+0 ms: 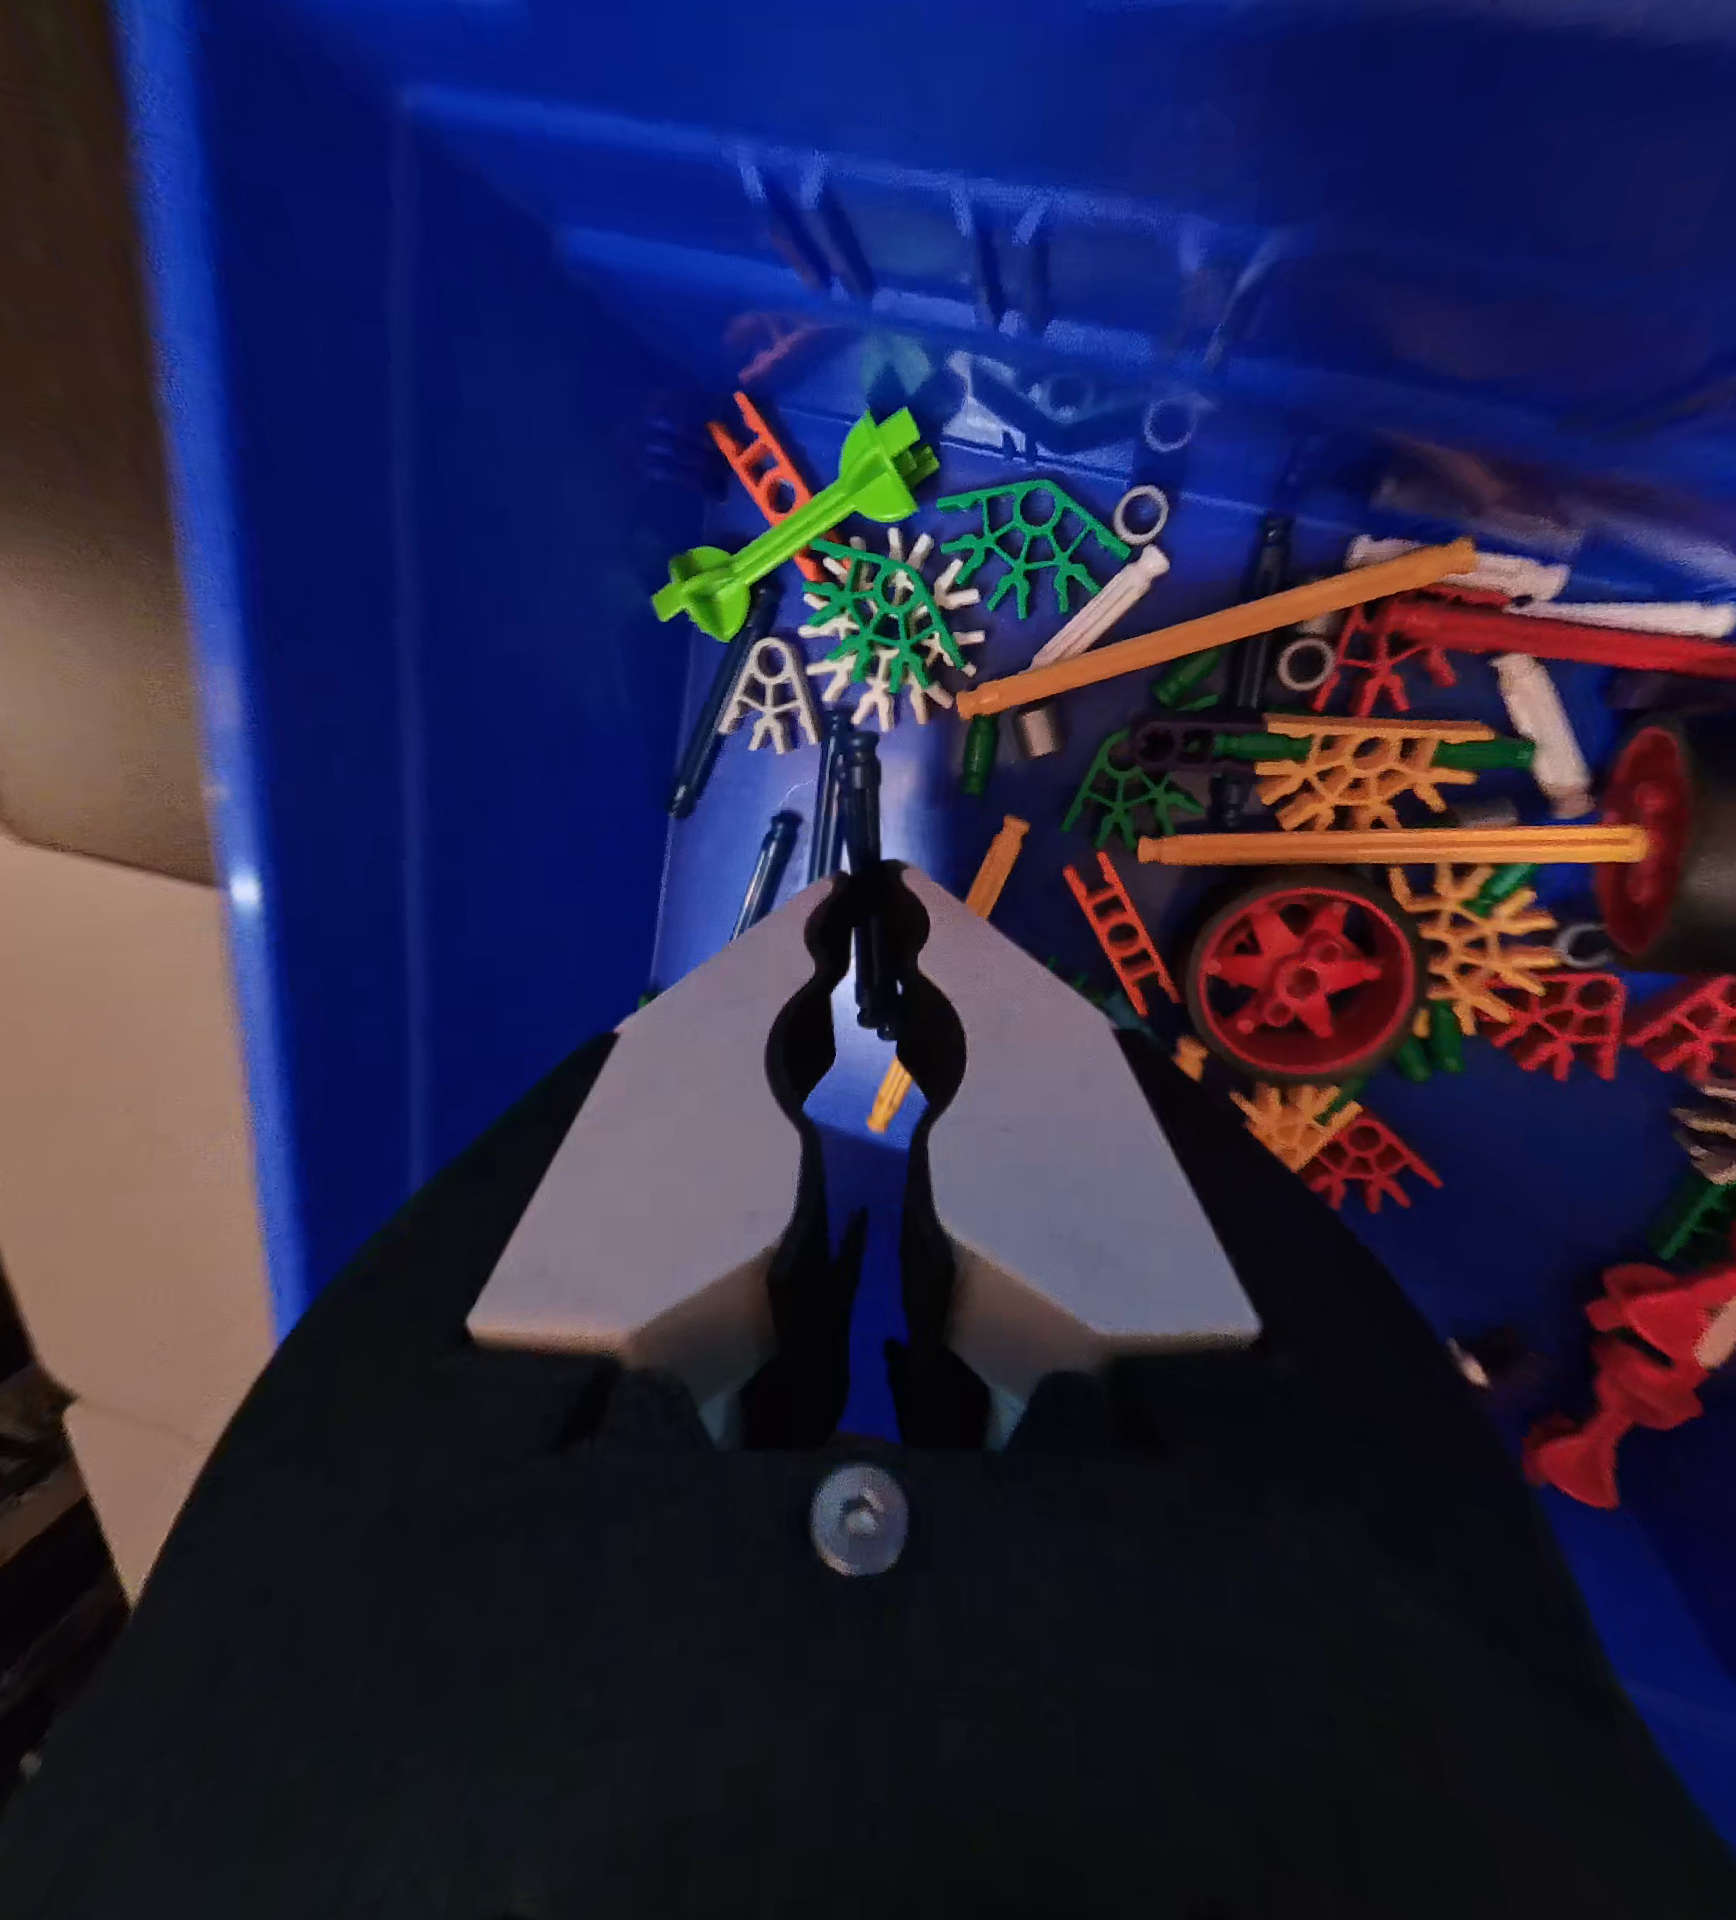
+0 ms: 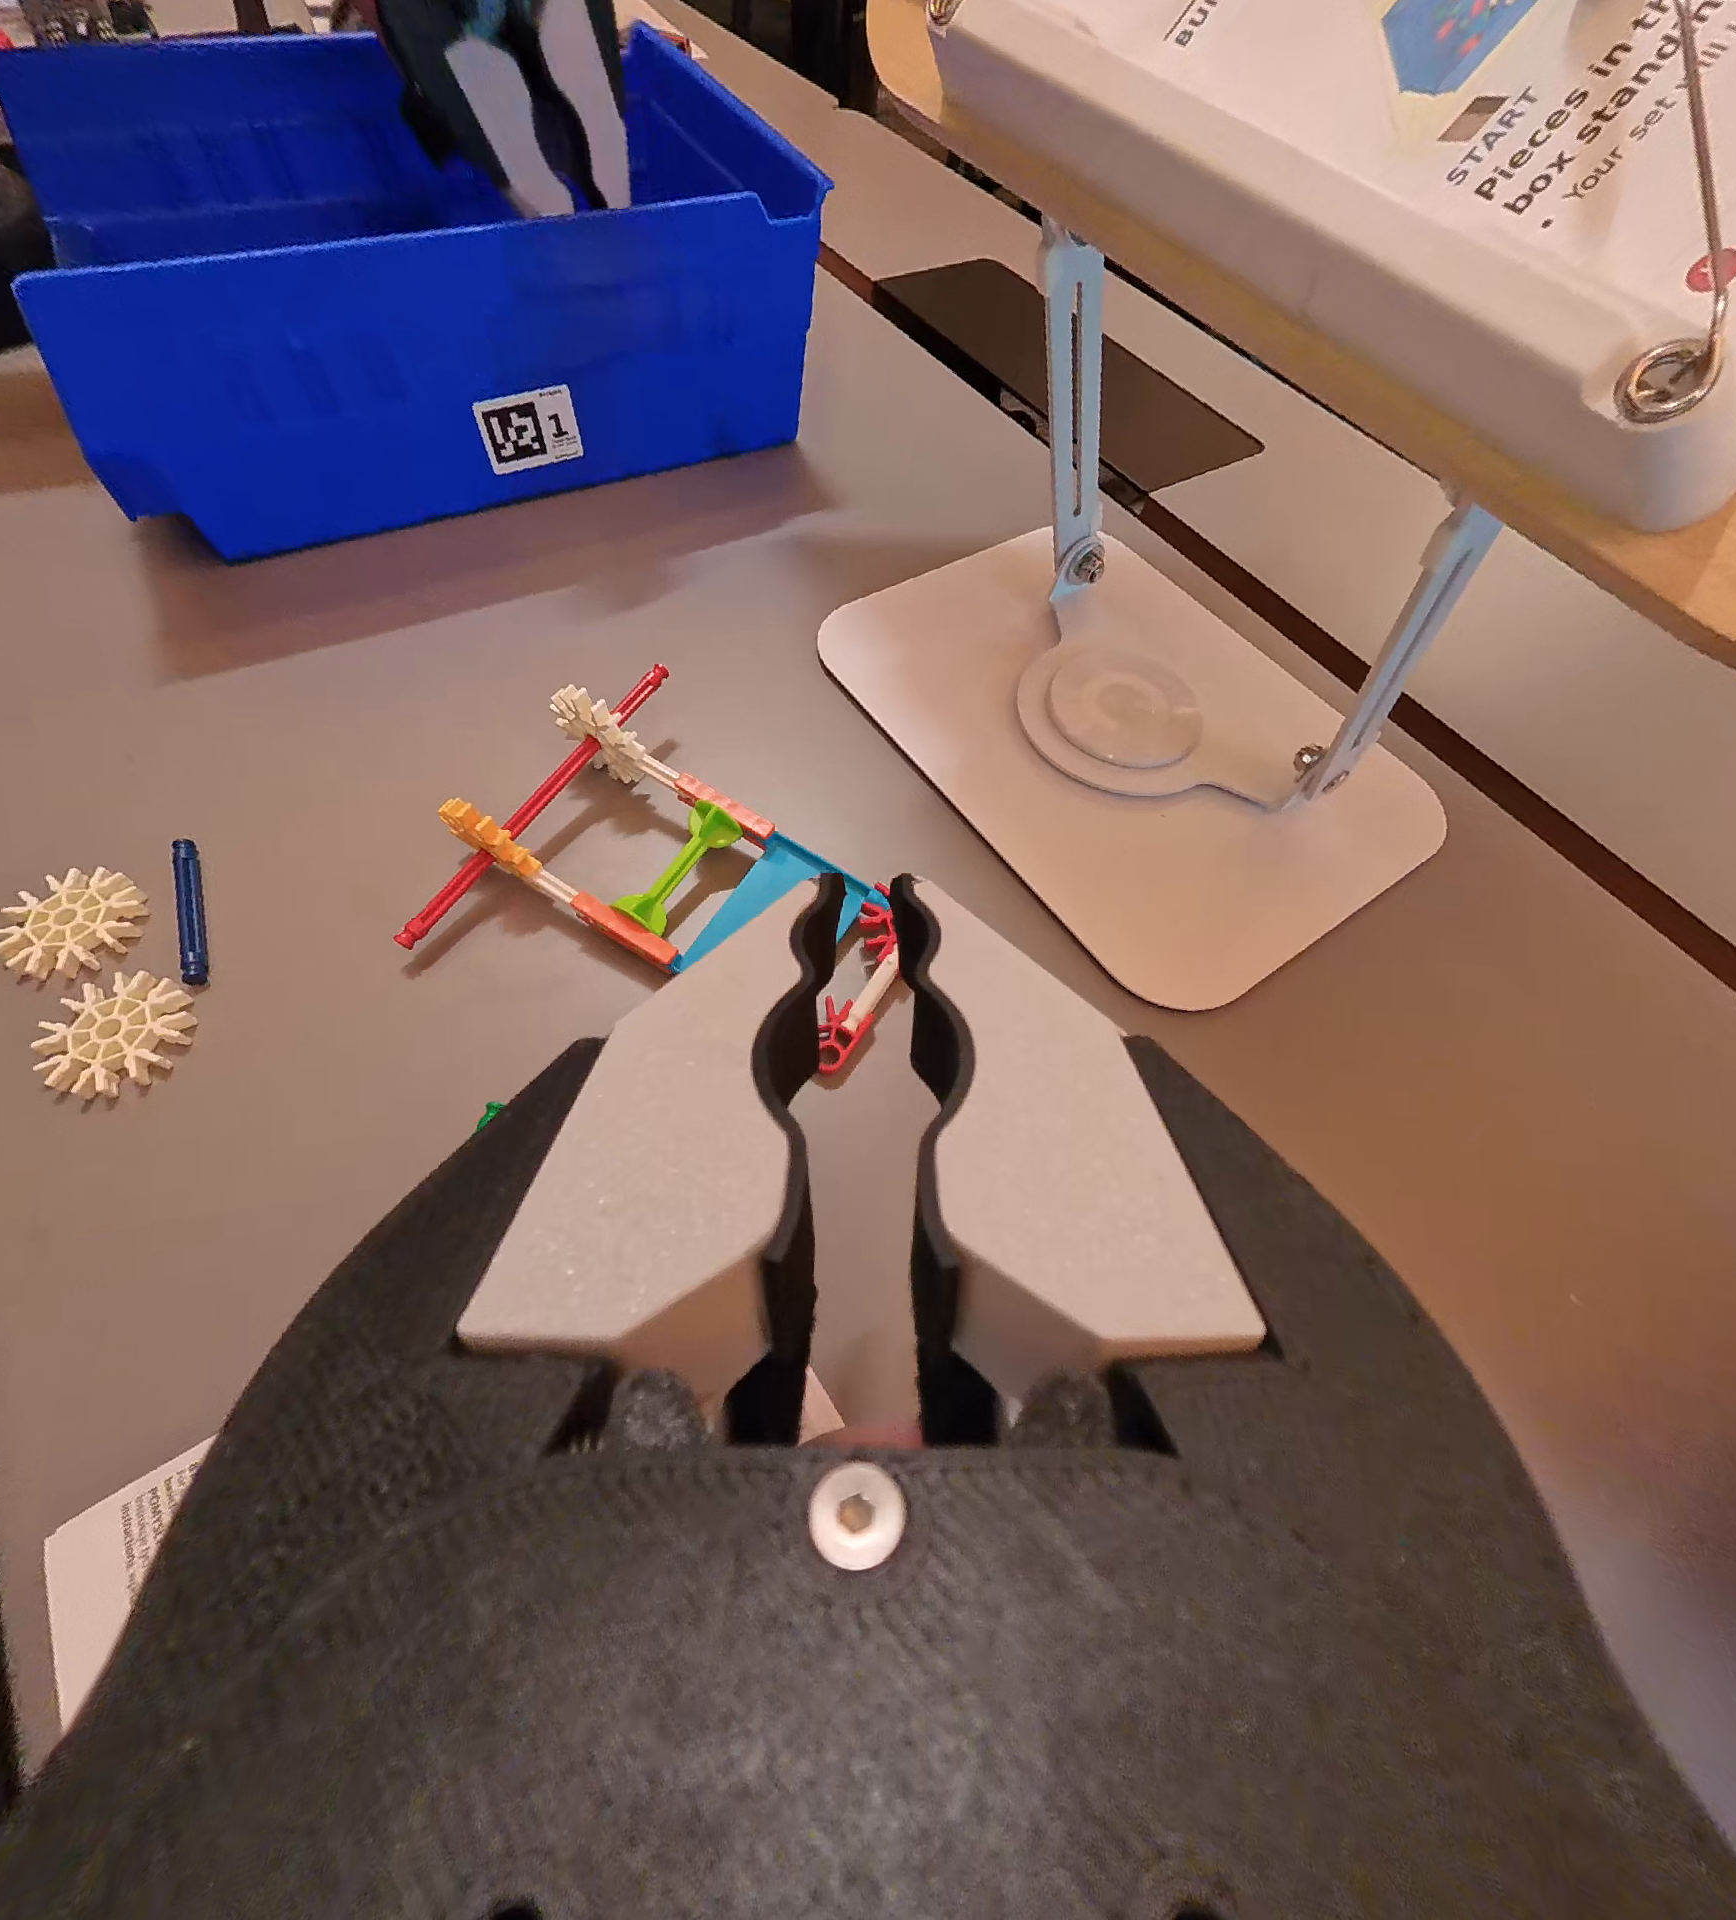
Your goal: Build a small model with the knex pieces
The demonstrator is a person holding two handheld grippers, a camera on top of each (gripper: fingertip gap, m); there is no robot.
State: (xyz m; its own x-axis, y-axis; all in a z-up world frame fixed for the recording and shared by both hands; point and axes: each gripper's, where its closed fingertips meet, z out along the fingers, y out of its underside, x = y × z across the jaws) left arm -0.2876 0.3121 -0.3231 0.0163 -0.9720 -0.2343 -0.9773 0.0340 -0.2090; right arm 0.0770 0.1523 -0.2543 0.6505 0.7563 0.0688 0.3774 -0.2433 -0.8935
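Left tongs (image 1: 869, 894) down in the blue bin (image 1: 490, 520) — pinching a dark blue rod (image 1: 864, 821) clear of the heap. Right tongs (image 2: 864, 888) slightly spread, empty — hovering over the half-built frame (image 2: 635, 831) on the bench (image 2: 324, 665).

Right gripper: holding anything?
No. The right gripper is open and empty above the table, near the rod-and-connector assembly.

Left gripper (image 1: 869, 883) fingers pinching dark blue rod (image 1: 866, 831), inside blue bin (image 1: 531, 520)

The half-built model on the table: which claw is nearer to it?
Right. The right claw hangs open at the half-built model, tips over its near end. The left claw is inside the blue bin.
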